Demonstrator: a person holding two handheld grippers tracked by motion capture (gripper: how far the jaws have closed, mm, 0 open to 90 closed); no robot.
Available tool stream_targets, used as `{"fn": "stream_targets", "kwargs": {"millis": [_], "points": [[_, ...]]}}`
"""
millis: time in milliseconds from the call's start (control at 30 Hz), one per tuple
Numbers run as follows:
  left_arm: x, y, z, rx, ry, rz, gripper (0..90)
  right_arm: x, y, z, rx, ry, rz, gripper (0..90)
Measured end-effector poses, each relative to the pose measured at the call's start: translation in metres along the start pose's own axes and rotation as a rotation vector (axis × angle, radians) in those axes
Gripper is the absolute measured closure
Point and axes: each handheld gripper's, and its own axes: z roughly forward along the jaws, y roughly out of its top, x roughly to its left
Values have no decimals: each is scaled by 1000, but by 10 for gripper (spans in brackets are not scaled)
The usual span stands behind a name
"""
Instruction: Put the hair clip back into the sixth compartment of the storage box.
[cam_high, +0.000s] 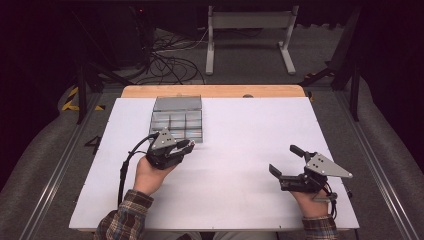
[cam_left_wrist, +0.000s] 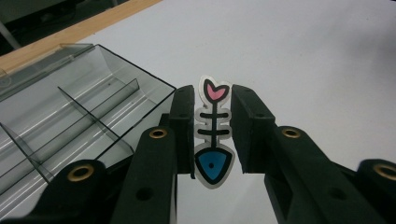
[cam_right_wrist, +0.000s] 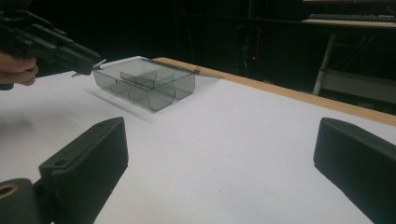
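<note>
The left gripper is holding a small fish-bone sticker. The sticker has a pink tail on top, black bones in the middle and a blue head at the bottom. The jaws are squeezing it from both sides, so it is standing upright between them, up off the white tabletop.

A clear plastic box is sitting just beside the left gripper, toward the far side of the tabletop. Thin walls are splitting the box into little rooms. All the rooms that can be seen are looking empty.

The right gripper is resting over the tabletop, well apart from the box. Its jaws are standing wide open and holding nothing. In the right gripper view, the box is sitting far off, with the left gripper right at its near corner.

So it seems the picking up is done, because the sticker is already in the jaws. What is probably left is moving it over one of the little rooms, letting go and dropping it in. The sticker is not in the box yet.
</note>
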Motion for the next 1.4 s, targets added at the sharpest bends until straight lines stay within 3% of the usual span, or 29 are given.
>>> {"fn": "stream_targets", "kwargs": {"millis": [633, 1167, 1333, 1400], "points": [[5, 22, 2, -17, 32, 16, 714, 0, -1, 2, 13, 4, 3, 12], [17, 32, 8, -45, 55, -25, 714, -1, -1, 2, 12, 6, 7, 0], [20, 34, 13, -43, 77, -21, 714, -1, -1, 2, 12, 7, 9, 0], [21, 34, 15, -62, 62, -46, 713, -1, -1, 2, 13, 7, 10, 0]]}}
